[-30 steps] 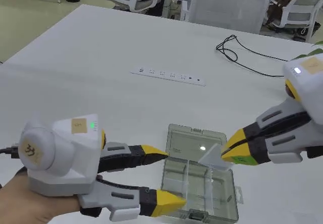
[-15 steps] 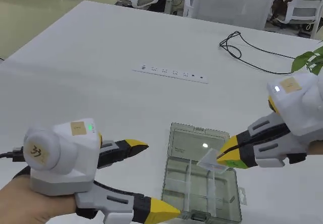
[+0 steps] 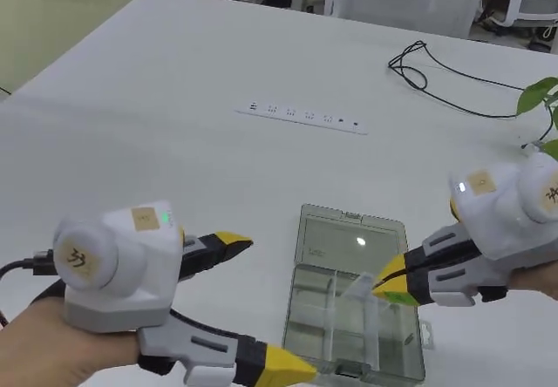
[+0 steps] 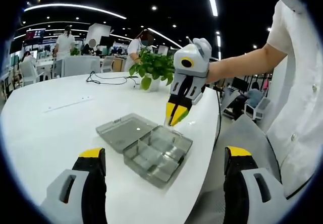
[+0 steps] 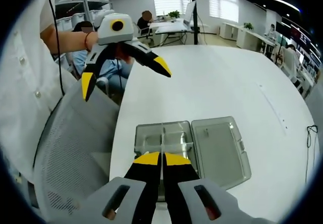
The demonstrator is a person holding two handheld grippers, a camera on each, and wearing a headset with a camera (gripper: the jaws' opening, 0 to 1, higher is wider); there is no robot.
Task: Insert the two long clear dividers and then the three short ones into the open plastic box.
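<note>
Step in hand, as I judge it: seat the clear divider (image 3: 360,288) in its slots in the box (image 3: 417,345). R gripper (image 3: 390,284) has its fingers pinched shut on the divider's upper edge. The plate hangs down over the box, close to the hinge w/ the open lid (image 3: 349,241). In the right gripper view it's edge-on, a thin line running out from between my fingertips across the box, so it's roughly square to me.

To do it well: line both ends up w/ a matching pair of wall grooves, hold it upright, go straight down, no twist (thin plastic, prob. bows and pops out if forced). Can't tell if its bottom edge touches the box yet.

L gripper (image 3: 261,306) hangs just left of the box above the surface (image 3: 174,99), fingers spread wide, holding and touching nothing. I'd use it to steady the box if it slides. Clear walls (image 3: 330,317) already stand inside; count hard to tell.
</note>
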